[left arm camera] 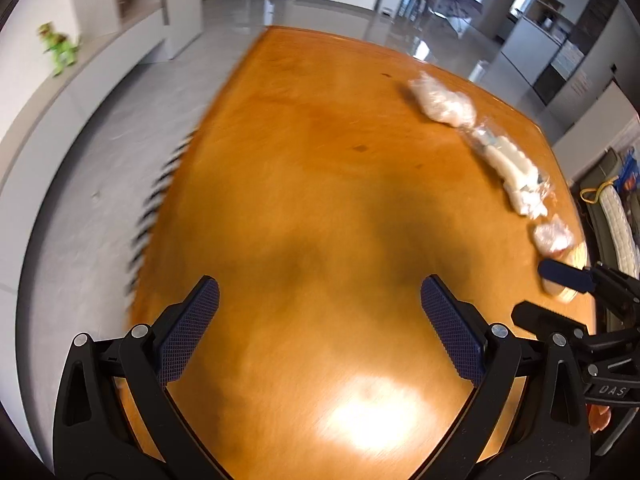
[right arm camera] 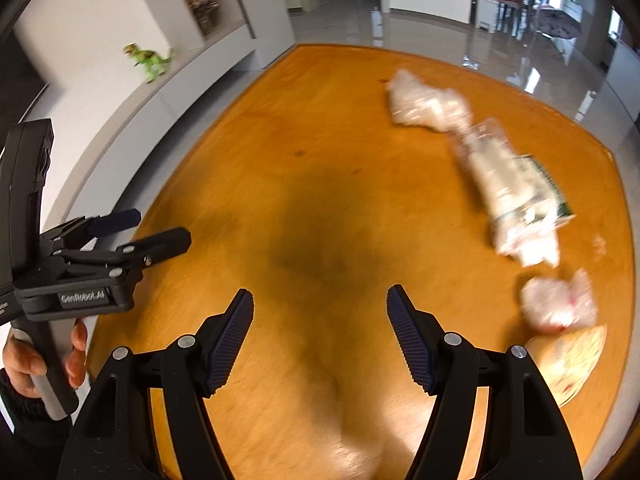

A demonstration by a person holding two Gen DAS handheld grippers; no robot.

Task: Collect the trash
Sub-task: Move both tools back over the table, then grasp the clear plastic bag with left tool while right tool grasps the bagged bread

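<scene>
Trash lies in a row along the right side of an orange wooden table [right arm camera: 280,152]. The row holds a crumpled white plastic bag [right arm camera: 428,104] [left arm camera: 442,100], a clear wrapper with white pieces [right arm camera: 516,192] [left arm camera: 508,164], a small crumpled plastic wad [right arm camera: 556,304] [left arm camera: 554,236] and a round pale disc [right arm camera: 568,364]. My right gripper [right arm camera: 319,294] hovers open over bare wood, left of the wad. Over the table's middle my left gripper [left arm camera: 320,284] is also open, with nothing between its fingers. Each shows in the other's view: left gripper [right arm camera: 160,226], right gripper [left arm camera: 531,291]. Both views are motion-blurred.
A person's hand [right arm camera: 24,360] holds the left gripper's handle. A green toy dinosaur [right arm camera: 148,58] stands on a low white ledge beyond the table's left edge. Glossy grey floor surrounds the table. Chairs and cabinets stand far back.
</scene>
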